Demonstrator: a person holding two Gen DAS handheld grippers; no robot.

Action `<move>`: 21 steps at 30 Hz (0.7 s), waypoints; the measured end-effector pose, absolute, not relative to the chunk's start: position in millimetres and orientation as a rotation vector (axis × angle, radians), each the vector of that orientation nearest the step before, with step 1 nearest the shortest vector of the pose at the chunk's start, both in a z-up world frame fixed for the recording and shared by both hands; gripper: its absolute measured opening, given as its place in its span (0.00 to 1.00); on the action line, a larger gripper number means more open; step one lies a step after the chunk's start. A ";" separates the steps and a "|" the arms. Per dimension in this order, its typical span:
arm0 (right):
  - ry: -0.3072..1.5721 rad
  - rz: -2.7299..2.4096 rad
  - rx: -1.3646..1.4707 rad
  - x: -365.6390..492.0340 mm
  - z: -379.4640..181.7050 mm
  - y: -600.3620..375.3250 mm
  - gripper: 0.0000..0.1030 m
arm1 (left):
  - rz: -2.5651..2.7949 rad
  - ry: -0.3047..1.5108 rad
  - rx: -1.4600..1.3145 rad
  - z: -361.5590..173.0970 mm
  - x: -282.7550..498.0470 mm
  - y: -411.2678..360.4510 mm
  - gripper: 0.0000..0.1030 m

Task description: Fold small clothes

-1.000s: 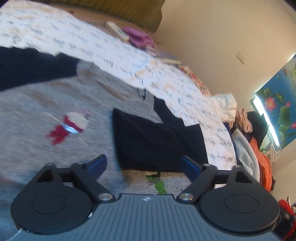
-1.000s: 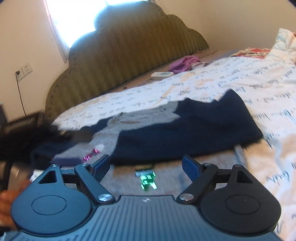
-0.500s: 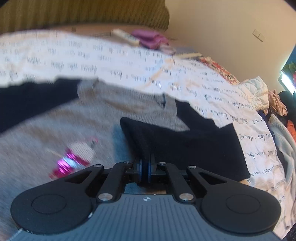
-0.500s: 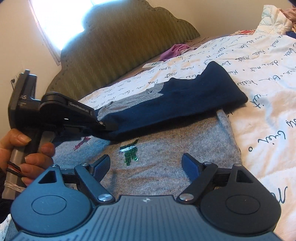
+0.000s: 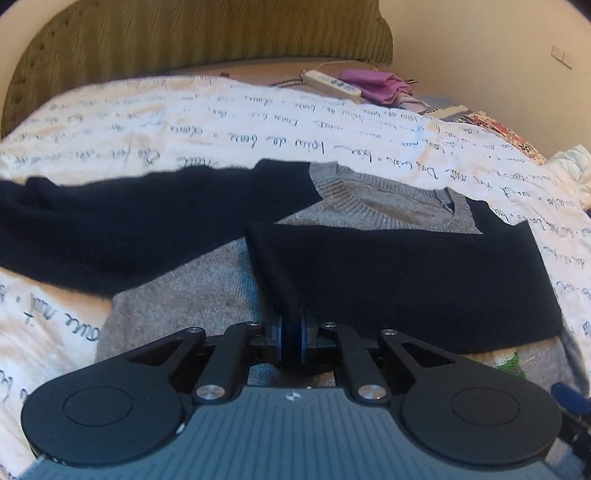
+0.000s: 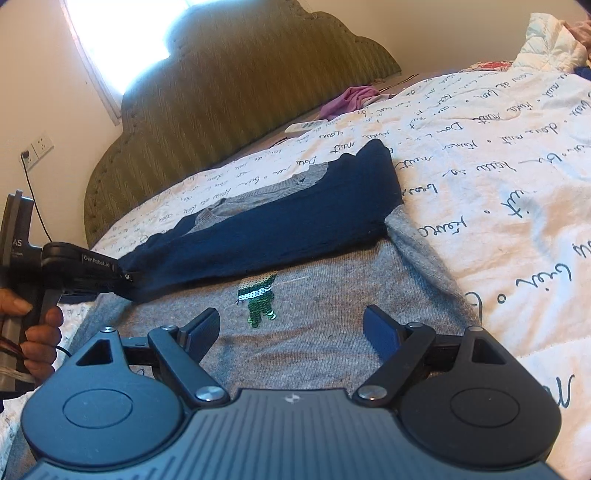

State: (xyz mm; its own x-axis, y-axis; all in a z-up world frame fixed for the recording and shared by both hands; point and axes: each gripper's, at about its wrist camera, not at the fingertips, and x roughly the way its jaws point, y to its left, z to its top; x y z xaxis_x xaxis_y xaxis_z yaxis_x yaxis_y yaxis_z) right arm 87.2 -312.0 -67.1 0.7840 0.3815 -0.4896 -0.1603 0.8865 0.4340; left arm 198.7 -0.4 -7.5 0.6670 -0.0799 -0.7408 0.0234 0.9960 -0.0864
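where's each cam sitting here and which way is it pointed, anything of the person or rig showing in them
Left wrist: sits on the left gripper, looking along its fingers across the sweater toward the headboard; its jaws, opening now, pinch the navy sleeve.
Right wrist: sits on the right gripper, open over the sweater's grey front, facing the headboard and window; the left gripper and a hand show at left.
Shared: sweater, navy sleeve, headboard, purple cloth.

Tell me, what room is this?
Most likely a bedroom. There's a padded green headboard, a white bedspread covered in handwriting print, and a grey and navy sweater laid out flat for folding.
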 end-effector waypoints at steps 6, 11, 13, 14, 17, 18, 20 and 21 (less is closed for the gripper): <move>0.505 0.313 0.345 102.7 -22.0 -314.4 0.83 | -0.061 0.635 0.028 23.9 165.2 -7.4 0.40; 0.512 0.263 0.300 175.3 -4.2 -310.4 0.84 | -0.098 0.635 0.016 16.3 179.3 -29.2 0.59; 0.578 0.237 0.294 211.6 -14.0 -304.7 0.84 | -0.117 0.681 0.028 1.9 191.6 -40.7 0.59; 0.604 0.217 0.267 225.4 -20.4 -301.0 0.84 | -0.117 0.701 0.040 -5.9 196.8 -45.5 0.59; 0.664 0.152 0.164 250.1 -42.4 -287.6 0.84 | -0.110 0.739 0.087 -29.1 205.3 -53.0 0.62; 0.690 0.130 0.142 254.1 -52.6 -286.6 0.84 | -0.112 0.731 0.093 -33.3 204.9 -52.5 0.64; 0.655 0.121 0.108 248.9 -65.4 -287.4 0.86 | -0.118 0.728 0.094 -36.4 206.0 -48.8 0.66; 0.649 0.119 0.105 248.4 -67.4 -287.3 0.86 | -0.122 0.732 0.085 -36.8 207.0 -46.5 0.67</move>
State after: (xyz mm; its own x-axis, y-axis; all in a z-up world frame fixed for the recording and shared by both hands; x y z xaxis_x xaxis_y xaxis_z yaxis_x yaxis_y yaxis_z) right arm 248.4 -287.3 -67.4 0.7903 0.1434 -0.5957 -0.0775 0.9878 0.1350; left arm 207.0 -46.5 -36.8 0.7369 -0.0818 -0.6710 0.1409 0.9894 0.0342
